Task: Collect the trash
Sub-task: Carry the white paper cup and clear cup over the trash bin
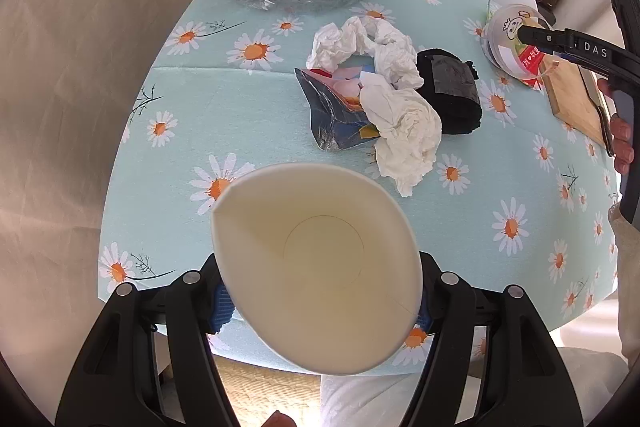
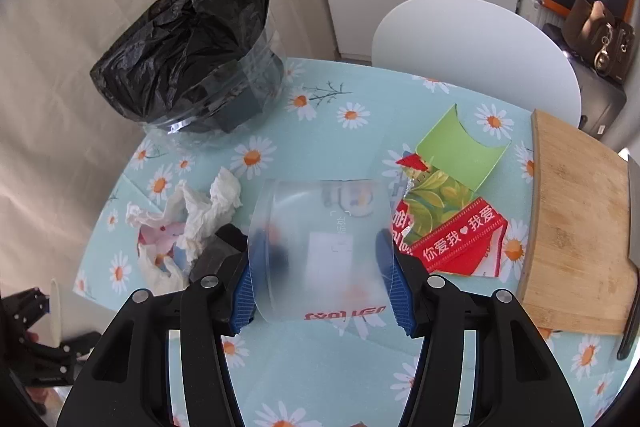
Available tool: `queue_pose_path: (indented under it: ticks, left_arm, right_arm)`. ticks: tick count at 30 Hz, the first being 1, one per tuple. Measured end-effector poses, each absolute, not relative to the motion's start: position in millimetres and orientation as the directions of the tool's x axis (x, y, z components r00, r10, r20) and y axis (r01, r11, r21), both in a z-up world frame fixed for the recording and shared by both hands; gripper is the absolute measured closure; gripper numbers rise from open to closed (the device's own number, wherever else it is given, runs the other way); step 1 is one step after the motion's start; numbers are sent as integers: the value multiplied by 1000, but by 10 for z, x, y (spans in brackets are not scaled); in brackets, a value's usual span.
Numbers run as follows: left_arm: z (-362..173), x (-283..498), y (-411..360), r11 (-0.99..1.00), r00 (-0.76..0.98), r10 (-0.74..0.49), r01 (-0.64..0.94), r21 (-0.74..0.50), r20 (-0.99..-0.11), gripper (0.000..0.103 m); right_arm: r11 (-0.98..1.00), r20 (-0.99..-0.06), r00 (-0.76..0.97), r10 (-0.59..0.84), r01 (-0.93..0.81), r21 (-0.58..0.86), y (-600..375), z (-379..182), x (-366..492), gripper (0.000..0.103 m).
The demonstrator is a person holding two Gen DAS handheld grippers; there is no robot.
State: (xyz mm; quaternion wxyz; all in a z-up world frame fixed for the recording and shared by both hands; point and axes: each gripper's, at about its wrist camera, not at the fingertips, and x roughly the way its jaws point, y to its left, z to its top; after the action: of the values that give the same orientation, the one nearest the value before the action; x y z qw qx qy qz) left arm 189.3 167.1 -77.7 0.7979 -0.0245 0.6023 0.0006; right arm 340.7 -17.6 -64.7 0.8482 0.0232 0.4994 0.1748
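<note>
My left gripper (image 1: pixel 320 301) is shut on a white paper cup (image 1: pixel 316 267), squeezed oval, its mouth facing the camera, above the table's near edge. My right gripper (image 2: pixel 322 279) is shut on a frosted clear plastic cup (image 2: pixel 320 247) held over the table; it also shows in the left wrist view (image 1: pixel 508 43) at the far right. Crumpled white tissues (image 1: pixel 392 107) and a torn foil wrapper (image 1: pixel 332 111) lie mid-table beside a black roll (image 1: pixel 452 91). A clear bin lined with a black bag (image 2: pixel 188 59) stands at the table's far side.
A round table with a daisy cloth (image 1: pixel 200 107). A wooden cutting board (image 2: pixel 580 219) lies at the right, with a knife along its right edge. Red and green torn packaging (image 2: pixel 452 211) lies beside it. A white chair (image 2: pixel 476 55) stands behind the table.
</note>
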Motion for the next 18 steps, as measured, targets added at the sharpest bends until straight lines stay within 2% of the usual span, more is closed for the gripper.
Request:
queue_pose_path:
  ticks: [18]
  left_arm:
    - [-512, 1966, 2121, 998, 345, 46, -56, 29, -938, 36]
  right_arm:
    - [943, -773, 540, 333, -210, 260, -533, -159, 3053, 52]
